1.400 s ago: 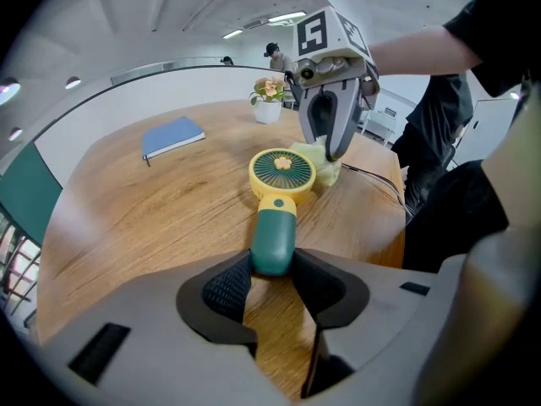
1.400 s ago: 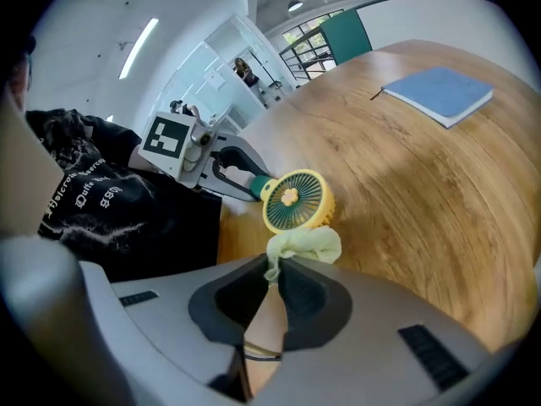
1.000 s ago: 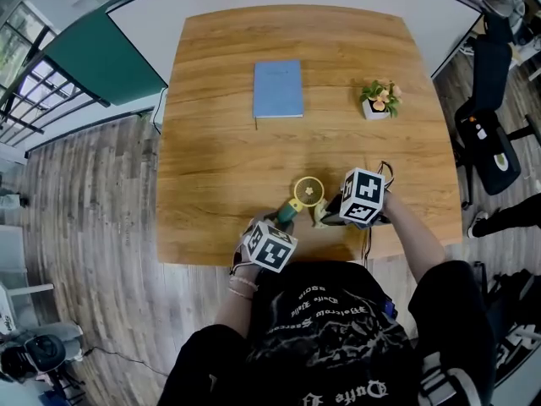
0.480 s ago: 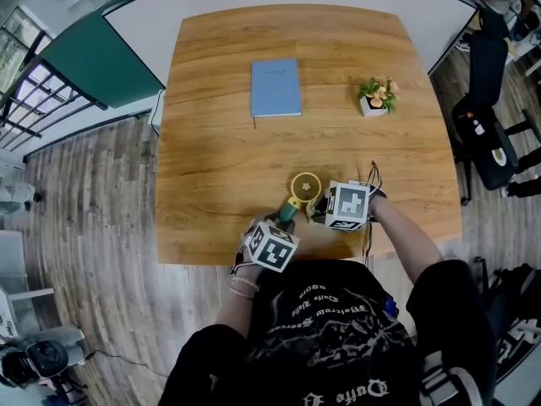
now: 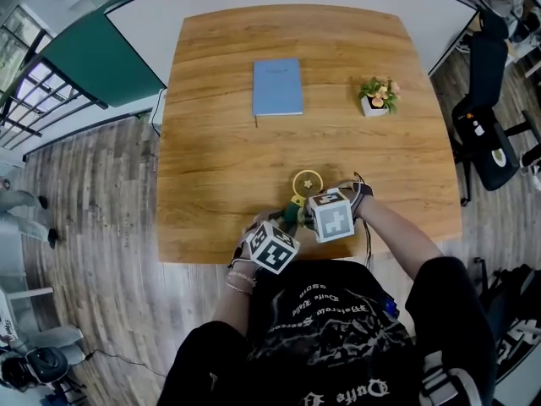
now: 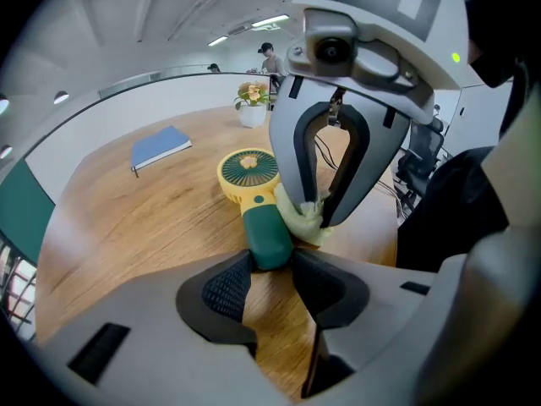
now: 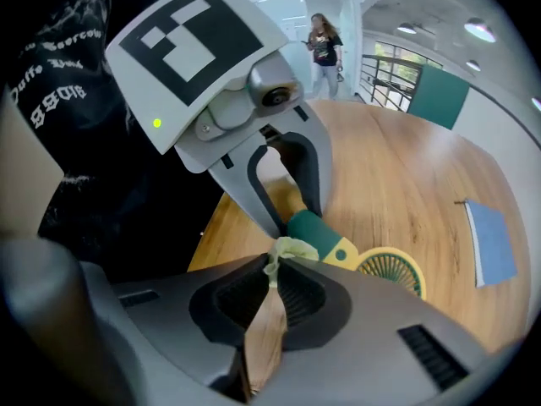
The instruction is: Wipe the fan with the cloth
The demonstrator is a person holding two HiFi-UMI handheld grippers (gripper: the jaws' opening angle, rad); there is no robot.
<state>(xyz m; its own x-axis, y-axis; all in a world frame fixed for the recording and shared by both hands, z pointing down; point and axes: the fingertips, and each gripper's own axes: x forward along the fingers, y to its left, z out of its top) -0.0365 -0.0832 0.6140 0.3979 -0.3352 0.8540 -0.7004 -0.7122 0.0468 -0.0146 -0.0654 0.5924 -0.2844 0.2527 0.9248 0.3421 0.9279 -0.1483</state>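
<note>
- Fan flat on the wooden counter, near the front edge and directly before the person; round yellow head toward the far side, green handle toward the near side.
- Left gripper: jaws partly apart and clamped on the near end of the green handle, one ribbed pad against each side.
- Right gripper: jaws almost together, pinching a bunched pale yellow cloth between the pads.
- Cloth pressed against the fan where the handle meets the head, on the right side of the handle as seen in the left gripper view.
- Both grippers pointed steeply down, tips close together over the handle; marker cubes just beside each other in the head view.
- Blue notebook flat on the far half of the counter, well apart from the fan.
- Small potted plant in a white pot toward the far right corner, well apart from the notebook and the fan.
- Black office chair on the wood floor, right of the counter.
- Standing person in the background of the right gripper view, detail too small to tell.
</note>
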